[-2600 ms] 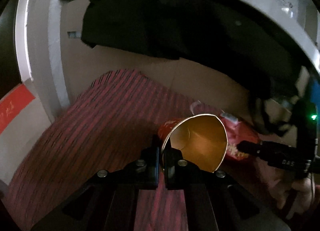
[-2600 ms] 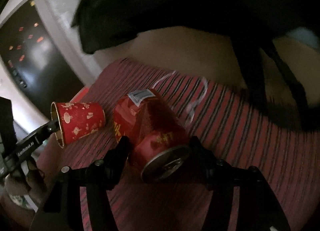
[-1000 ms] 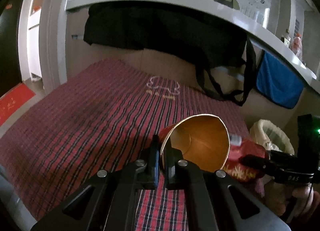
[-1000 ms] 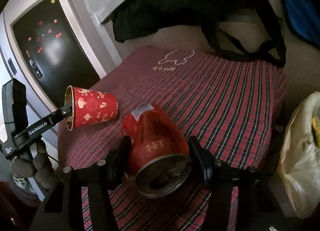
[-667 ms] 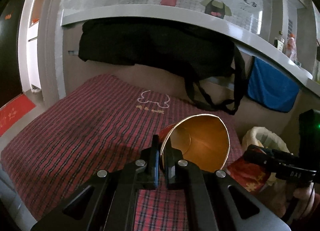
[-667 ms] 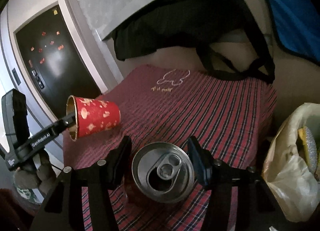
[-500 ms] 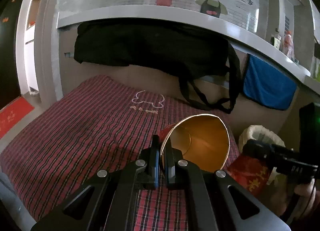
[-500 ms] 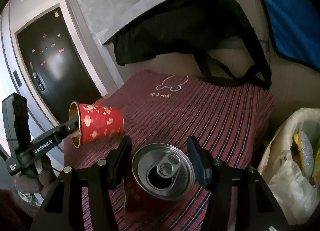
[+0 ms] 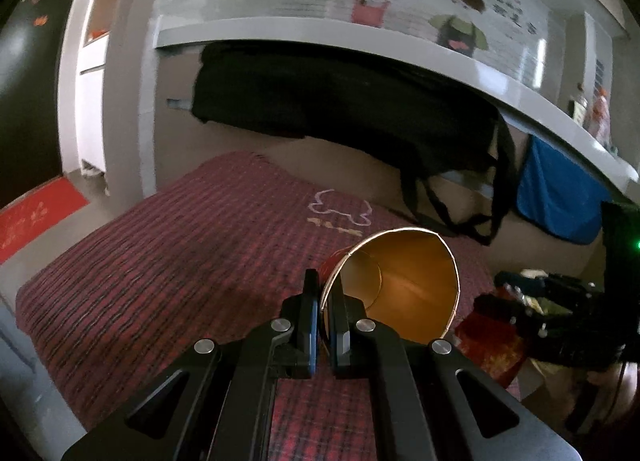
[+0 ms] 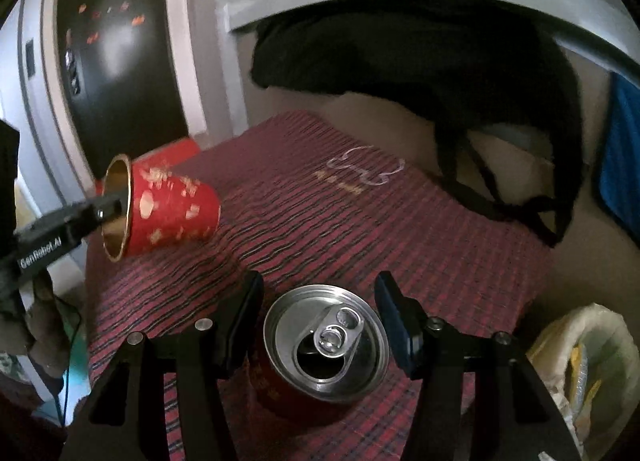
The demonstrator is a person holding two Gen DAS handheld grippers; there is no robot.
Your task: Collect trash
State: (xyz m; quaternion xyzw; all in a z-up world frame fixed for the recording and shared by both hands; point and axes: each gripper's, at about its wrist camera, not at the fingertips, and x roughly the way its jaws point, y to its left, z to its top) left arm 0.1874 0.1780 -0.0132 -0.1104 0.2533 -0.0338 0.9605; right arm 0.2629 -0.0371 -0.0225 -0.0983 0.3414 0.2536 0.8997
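Observation:
My left gripper [image 9: 324,301] is shut on the rim of a red paper cup [image 9: 400,285] with a gold inside, held on its side above the red plaid bed cover [image 9: 180,261]. The same cup [image 10: 168,205] shows at the left of the right wrist view. My right gripper [image 10: 320,317] holds a red drink can [image 10: 326,345] between its fingers, the can's open top facing the camera. In the left wrist view the can [image 9: 488,345] and right gripper [image 9: 520,301] are at the lower right.
A bin lined with a white bag [image 10: 584,357], with trash inside, stands at the bed's right corner. A black bag [image 9: 340,101] hangs under a white shelf [image 9: 360,37] beyond the bed. A blue cloth [image 9: 556,193] hangs at right. A dark door [image 10: 112,45] is at left.
Both grippers have pulled back and up from the bed with their loads. The can has tipped so its open top faces the camera. The bin has come into view at right.

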